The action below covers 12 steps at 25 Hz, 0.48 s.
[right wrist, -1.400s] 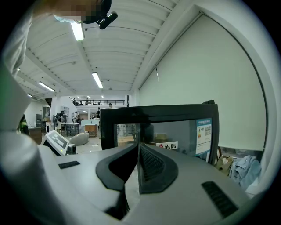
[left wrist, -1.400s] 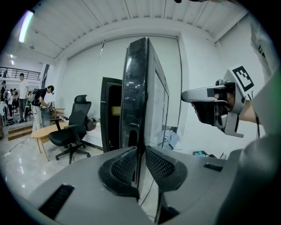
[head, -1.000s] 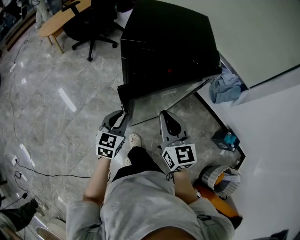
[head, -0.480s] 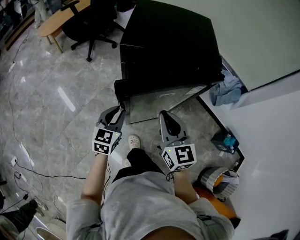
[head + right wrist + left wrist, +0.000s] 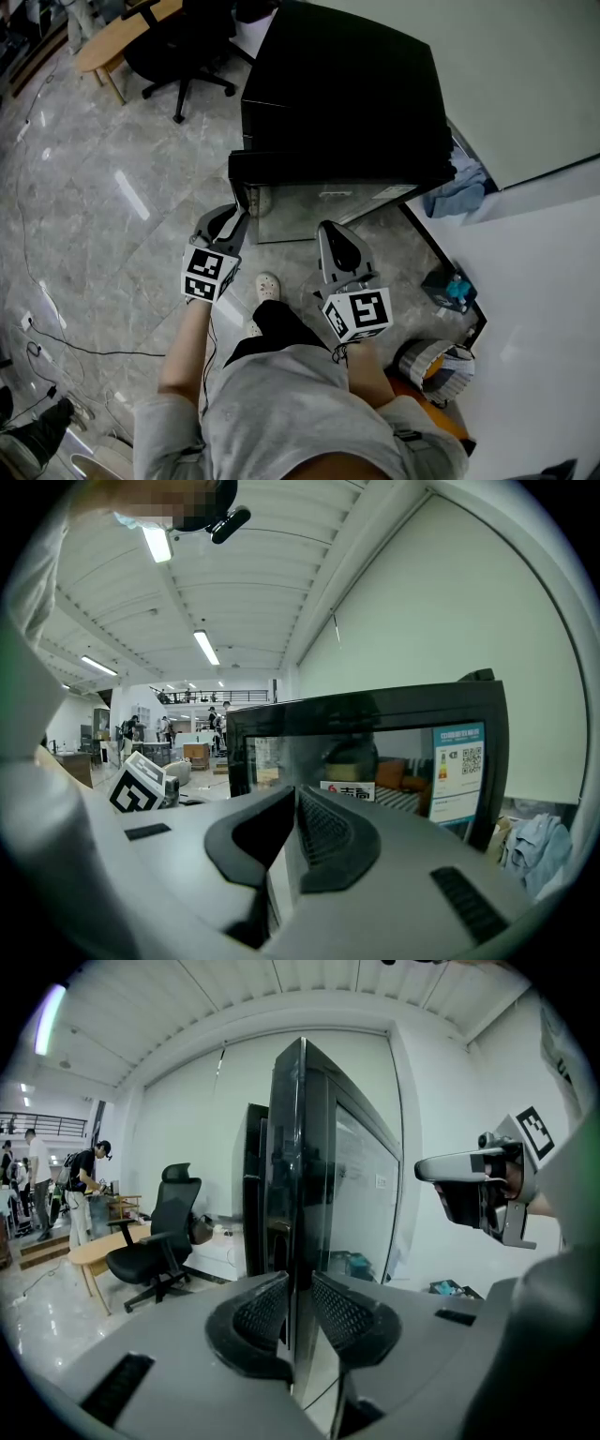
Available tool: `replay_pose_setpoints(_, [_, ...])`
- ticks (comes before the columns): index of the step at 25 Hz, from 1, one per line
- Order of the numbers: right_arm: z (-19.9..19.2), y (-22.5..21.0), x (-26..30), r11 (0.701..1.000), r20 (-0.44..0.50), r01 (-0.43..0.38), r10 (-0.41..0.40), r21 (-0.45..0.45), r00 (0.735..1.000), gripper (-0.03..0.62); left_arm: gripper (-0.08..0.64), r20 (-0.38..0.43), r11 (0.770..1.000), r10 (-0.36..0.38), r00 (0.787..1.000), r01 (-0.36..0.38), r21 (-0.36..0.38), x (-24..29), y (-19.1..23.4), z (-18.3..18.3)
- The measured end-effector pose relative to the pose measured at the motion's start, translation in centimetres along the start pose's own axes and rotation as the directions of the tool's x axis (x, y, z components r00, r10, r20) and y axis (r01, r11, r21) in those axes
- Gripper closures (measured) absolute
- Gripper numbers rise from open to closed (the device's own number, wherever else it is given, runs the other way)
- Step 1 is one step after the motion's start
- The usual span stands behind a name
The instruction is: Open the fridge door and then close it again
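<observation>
Glossy black fridge [image 5: 337,94] with a blue-and-white label [image 5: 457,771], grey veined marble floor [image 5: 112,206], black chair [image 5: 178,47], tan worktop [image 5: 112,42], blue cloth [image 5: 459,183], and light grey shirt [image 5: 281,412].

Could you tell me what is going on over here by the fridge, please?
A person stands in front of a black fridge with a gripper in each hand. The left gripper has the free edge of the glass fridge door between its jaws, which are opening. The door lies almost flat against the fridge front; whether it is fully closed is unclear. The right gripper points at the glass, jaws together and empty.
</observation>
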State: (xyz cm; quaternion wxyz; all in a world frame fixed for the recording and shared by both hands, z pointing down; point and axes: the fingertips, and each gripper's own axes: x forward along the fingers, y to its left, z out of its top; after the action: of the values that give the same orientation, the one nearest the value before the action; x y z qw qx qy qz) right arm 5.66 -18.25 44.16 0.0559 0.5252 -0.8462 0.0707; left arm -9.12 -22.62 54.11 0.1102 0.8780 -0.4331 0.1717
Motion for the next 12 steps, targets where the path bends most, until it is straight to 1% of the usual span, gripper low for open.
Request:
replay_pose_setpoints(4, [0.1,-0.5,1.3,1.000,-0.006,-0.003,0.003,0.000,1.000,0.566,0.480,0.002,1.000,-0.010,1.000,0.010,-0.010,1.3,1.1,0.7])
replay_pose_setpoints(8, [0.0,-0.9,2.3,1.000,-0.012,-0.004,0.004,-0.003,1.000,0.566,0.479,0.025,1.000,0.009,1.000,-0.009,-0.001,2.3,2.6,0.9])
replay_pose_setpoints(12, [0.1,-1.7,3.2,1.000,-0.015,0.003,-0.003,0.001,1.000,0.566,0.477,0.022,1.000,0.007,1.000,-0.007,0.001,3.4,3.5,1.4])
